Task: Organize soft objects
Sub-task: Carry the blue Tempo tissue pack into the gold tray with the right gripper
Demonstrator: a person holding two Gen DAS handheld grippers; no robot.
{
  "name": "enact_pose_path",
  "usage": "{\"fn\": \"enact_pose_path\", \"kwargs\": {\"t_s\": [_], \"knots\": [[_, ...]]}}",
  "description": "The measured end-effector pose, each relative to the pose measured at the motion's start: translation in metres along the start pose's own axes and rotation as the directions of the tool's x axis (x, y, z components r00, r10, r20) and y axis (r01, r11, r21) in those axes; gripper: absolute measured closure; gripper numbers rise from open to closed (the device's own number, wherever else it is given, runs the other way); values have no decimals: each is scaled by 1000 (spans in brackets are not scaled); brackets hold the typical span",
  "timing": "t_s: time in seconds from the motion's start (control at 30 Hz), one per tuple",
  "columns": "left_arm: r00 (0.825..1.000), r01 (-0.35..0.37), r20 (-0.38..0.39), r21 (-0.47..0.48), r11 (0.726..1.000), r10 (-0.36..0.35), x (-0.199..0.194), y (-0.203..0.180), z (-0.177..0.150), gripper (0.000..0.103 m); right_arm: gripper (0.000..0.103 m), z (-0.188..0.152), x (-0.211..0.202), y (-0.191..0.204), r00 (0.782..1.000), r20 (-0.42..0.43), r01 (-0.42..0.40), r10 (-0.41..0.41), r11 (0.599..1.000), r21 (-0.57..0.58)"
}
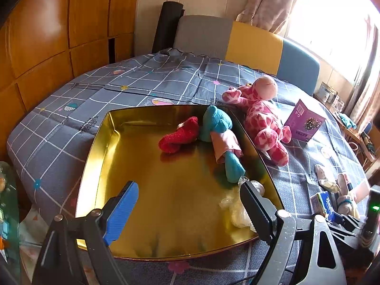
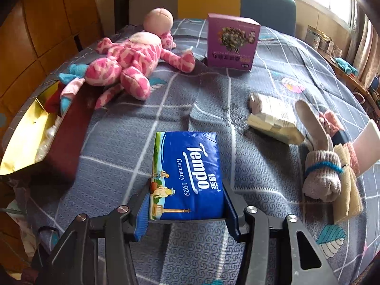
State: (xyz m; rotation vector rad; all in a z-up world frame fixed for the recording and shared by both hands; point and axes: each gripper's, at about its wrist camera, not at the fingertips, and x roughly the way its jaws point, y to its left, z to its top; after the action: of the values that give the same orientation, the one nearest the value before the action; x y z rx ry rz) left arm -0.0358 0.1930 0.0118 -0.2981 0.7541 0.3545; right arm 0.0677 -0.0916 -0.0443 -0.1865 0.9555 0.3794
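Observation:
My left gripper (image 1: 190, 204) hangs open over the near part of a gold tin tray (image 1: 102, 147) with nothing between its fingers. In the tray lie a red sock (image 1: 178, 137), a teal and pink plush toy (image 1: 220, 130) and a clear plastic bundle (image 1: 237, 211) beside the right finger. A pink spotted plush animal (image 1: 261, 118) lies on the cloth just right of the tray. My right gripper (image 2: 187, 190) is shut on a blue Tempo tissue pack (image 2: 190, 166), with its pads against the pack's two long sides.
A grey checked cloth (image 2: 237, 90) covers the table. On it are a purple box (image 2: 231, 42), a pale wrapped packet (image 2: 273, 121) and a rolled sock bundle with a blue band (image 2: 323, 173). The tray's red outer wall (image 2: 68, 137) stands left of the tissue pack.

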Motion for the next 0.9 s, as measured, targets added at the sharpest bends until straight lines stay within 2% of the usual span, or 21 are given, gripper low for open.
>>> {"fn": "enact_pose_path", "kwargs": {"t_s": [0.23,0.43,0.77,0.9], "knots": [[1000,-8,3,4,1000,8,-1,2,-2,15,51,17,-20,26,997,38,-63,64,997,-49],[1000,-10,12,-6,1000,11,-3,7,0,15,51,35,-31,62,986,40,-157,164,978,-137],[999,-28,28,-21,999,28,-7,19,2,15,51,69,-19,141,943,-46,-328,329,902,-282],[999,-33,27,-36,999,34,-6,26,2,15,51,80,-1,170,945,-86,-326,316,885,-332]]}}
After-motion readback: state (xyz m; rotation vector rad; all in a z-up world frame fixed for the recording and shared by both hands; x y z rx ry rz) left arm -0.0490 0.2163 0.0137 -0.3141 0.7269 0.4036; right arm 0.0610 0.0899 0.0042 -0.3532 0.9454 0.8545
